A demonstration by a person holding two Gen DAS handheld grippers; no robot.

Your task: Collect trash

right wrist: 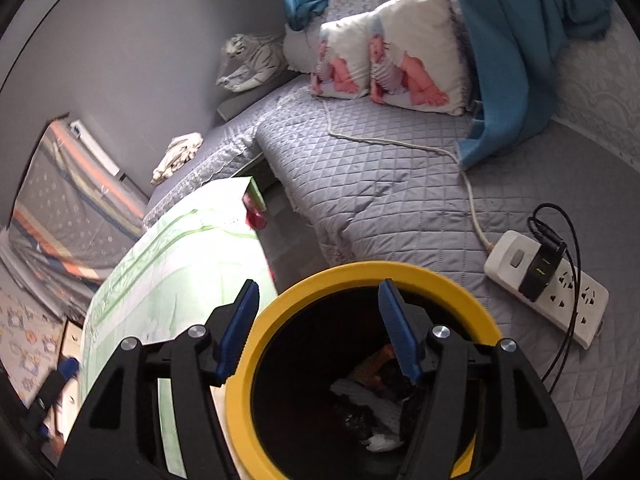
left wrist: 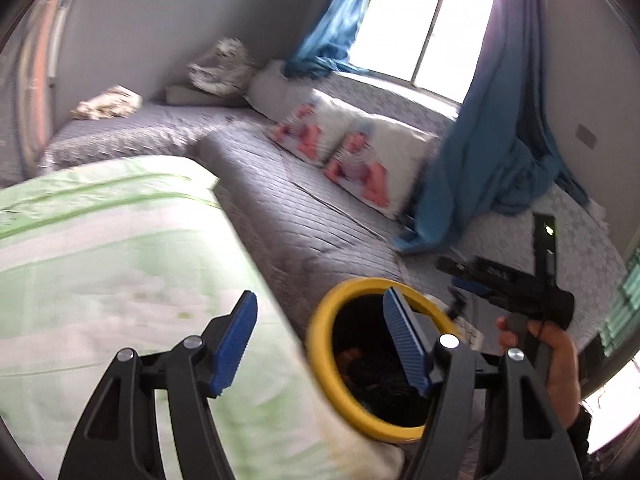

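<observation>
A black bin with a yellow rim (right wrist: 280,304) stands on the grey quilted bed, directly below my right gripper (right wrist: 318,328). White crumpled paper (right wrist: 380,408) and other scraps lie inside it. My right gripper is open and empty, its fingers straddling the rim's left side. The bin also shows in the left wrist view (left wrist: 320,344). My left gripper (left wrist: 320,344) is open and empty, above the bin's left edge. The right gripper body (left wrist: 516,284) shows there, held by a hand.
A green-and-white covered box (right wrist: 168,264) stands just left of the bin. A white power strip (right wrist: 560,292) with a black charger and cables lies to the right. Two baby-print pillows (right wrist: 384,64) and a blue curtain (right wrist: 516,52) sit at the bed's far side.
</observation>
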